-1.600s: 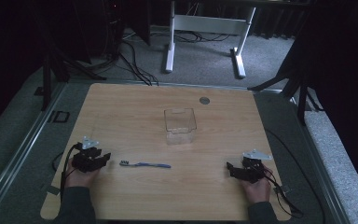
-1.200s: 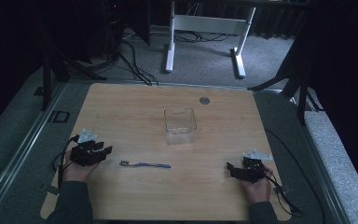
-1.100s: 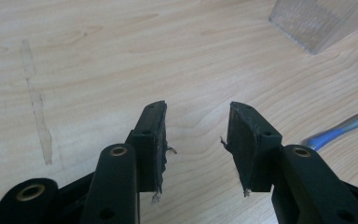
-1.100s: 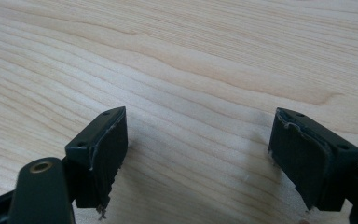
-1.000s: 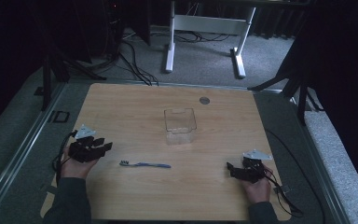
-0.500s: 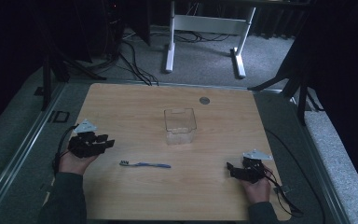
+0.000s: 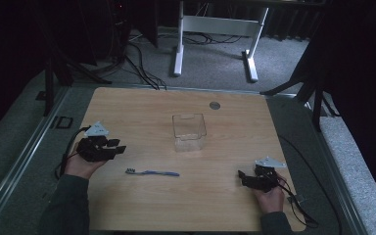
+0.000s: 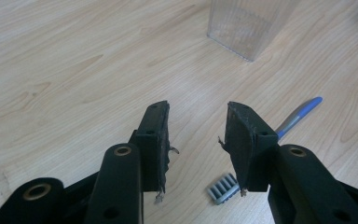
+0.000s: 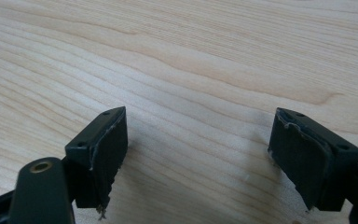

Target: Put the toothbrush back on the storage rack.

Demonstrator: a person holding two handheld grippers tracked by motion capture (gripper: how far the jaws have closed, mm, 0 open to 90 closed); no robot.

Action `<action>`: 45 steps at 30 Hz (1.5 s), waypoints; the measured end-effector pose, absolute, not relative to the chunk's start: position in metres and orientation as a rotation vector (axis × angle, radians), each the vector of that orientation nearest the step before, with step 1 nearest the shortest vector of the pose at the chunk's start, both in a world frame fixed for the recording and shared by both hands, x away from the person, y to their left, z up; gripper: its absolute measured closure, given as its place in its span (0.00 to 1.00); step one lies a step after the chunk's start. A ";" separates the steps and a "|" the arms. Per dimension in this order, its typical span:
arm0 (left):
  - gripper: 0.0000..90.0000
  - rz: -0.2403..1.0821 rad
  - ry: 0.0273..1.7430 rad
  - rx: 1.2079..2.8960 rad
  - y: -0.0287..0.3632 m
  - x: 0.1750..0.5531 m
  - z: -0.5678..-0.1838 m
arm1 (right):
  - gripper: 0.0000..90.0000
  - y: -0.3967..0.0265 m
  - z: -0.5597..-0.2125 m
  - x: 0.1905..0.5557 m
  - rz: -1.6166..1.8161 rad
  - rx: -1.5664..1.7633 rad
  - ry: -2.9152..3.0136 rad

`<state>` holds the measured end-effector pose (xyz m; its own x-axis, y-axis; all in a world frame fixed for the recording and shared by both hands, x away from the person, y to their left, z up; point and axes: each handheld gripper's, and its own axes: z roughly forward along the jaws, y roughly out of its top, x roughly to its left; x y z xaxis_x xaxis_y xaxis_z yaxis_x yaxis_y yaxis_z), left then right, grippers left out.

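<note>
Left gripper (image 7: 120,149): I see its jaws closing, half-wide, empty, above toothbrush (image 7: 152,172), frame left.
Right gripper (image 7: 242,176): wide, empty, lower right.

Overhead camera faces forward; tongs cameras skim table (image 7: 142,105) (shared).

Since the earlier pictures, the left gripper (image 7: 119,148) has moved away from the bench's near edge toward its far edge, keeping close to the left edge, and it has risen off the wood. Its jaws have just been closing a little, with nothing between them; in the left gripper view the toothbrush (image 8: 265,151) lies on the bench beyond them.
</note>
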<state>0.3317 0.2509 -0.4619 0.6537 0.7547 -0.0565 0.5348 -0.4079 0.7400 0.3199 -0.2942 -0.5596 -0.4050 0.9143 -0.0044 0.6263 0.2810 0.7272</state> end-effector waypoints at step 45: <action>0.68 0.237 0.714 2.359 0.192 0.341 -0.472 | 0.21 -0.294 -0.560 0.320 0.916 1.385 2.133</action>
<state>0.3415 0.1917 -0.4720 0.8351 0.5499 -0.0153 0.4316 -0.6379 0.6378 0.3198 -0.2942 -0.5596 -0.4049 0.9143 -0.0045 0.6264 0.2809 0.7272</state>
